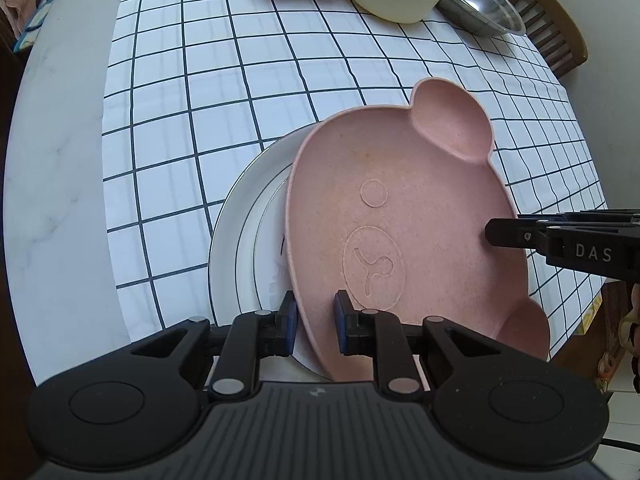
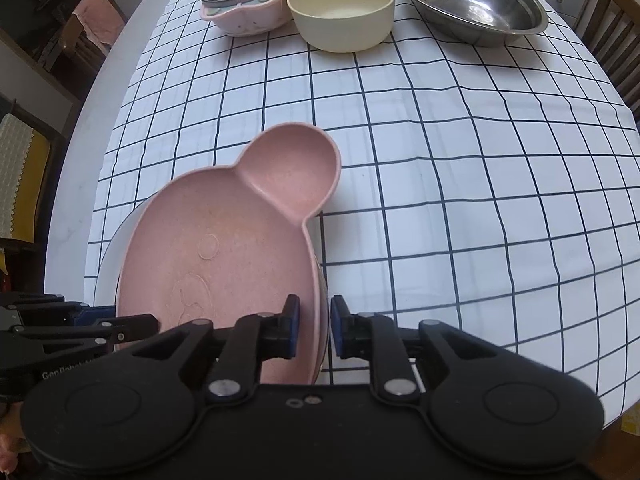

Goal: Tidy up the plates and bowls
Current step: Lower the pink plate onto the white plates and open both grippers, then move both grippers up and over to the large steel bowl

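A pink bear-shaped plate (image 1: 400, 200) with round ear compartments lies tilted on a white plate (image 1: 236, 240). My left gripper (image 1: 316, 322) has its jaws around the pink plate's near-left rim. My right gripper (image 2: 315, 328) has its jaws around the opposite rim of the pink plate (image 2: 224, 248); it also shows in the left wrist view (image 1: 496, 232) at the plate's right edge. The white plate (image 2: 108, 264) peeks out at the left under the pink one.
At the far end of the checked tablecloth (image 2: 440, 160) stand a pink steel-lined bowl (image 2: 248, 0), a cream bowl (image 2: 340, 12) and a wide steel bowl (image 2: 472, 0). Wooden chairs (image 1: 556, 28) stand around the round white table (image 1: 52, 160).
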`<state>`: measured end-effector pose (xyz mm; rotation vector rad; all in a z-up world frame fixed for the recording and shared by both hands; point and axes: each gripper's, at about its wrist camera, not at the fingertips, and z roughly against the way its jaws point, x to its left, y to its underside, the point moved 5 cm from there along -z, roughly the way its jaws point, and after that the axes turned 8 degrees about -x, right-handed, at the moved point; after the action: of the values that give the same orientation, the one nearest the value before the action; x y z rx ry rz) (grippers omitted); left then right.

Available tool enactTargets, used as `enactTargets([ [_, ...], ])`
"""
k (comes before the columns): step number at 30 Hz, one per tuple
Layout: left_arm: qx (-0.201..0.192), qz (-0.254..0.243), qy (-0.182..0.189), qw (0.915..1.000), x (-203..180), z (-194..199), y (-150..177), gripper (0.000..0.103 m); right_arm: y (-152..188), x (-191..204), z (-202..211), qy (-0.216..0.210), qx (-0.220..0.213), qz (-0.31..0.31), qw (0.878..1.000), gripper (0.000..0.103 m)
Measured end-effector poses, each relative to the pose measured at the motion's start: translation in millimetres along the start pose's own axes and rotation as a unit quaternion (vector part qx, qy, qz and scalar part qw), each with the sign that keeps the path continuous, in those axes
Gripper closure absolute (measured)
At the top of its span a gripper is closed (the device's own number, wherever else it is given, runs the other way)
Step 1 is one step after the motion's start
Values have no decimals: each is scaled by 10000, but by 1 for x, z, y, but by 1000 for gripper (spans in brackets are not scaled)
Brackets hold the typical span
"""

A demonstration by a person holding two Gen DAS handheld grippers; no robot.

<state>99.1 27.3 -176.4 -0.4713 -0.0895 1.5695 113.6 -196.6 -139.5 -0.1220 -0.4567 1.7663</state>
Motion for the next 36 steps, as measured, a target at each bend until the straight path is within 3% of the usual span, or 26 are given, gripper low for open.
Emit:
enactTargets([
  [8, 48, -70, 60, 9999, -4, 5, 9, 79, 5, -1, 18, -110, -127, -17, 9999, 72],
  [14, -138, -189, 26, 9997, -8, 19, 13, 76, 7, 2, 35, -207, -325, -23, 9993, 68],
  [16, -285, -208, 2, 9994, -8, 27, 13, 71, 9, 4, 41, -234, -406, 22, 9989, 66],
  [20, -699, -271, -21, 9972, -12, 48, 11, 51, 11, 13, 55, -299, -601, 201, 9975, 58],
  [25, -1117, -377, -30, 9930, -20, 74, 3, 50, 11, 24, 75, -374, -926, 432, 9941, 47],
  [27, -1264, -416, -46, 9911, -24, 83, -2, 50, 9, 26, 84, -416, -1075, 461, 9923, 37],
  [32, -1851, -588, -100, 9809, -42, 105, -18, 33, -1, 25, 106, -316, -1456, 603, 9870, 22],
  [36, -2184, -668, -160, 9734, -56, 116, -33, 32, -10, 17, 116, -218, -1669, 640, 9837, 15],
])
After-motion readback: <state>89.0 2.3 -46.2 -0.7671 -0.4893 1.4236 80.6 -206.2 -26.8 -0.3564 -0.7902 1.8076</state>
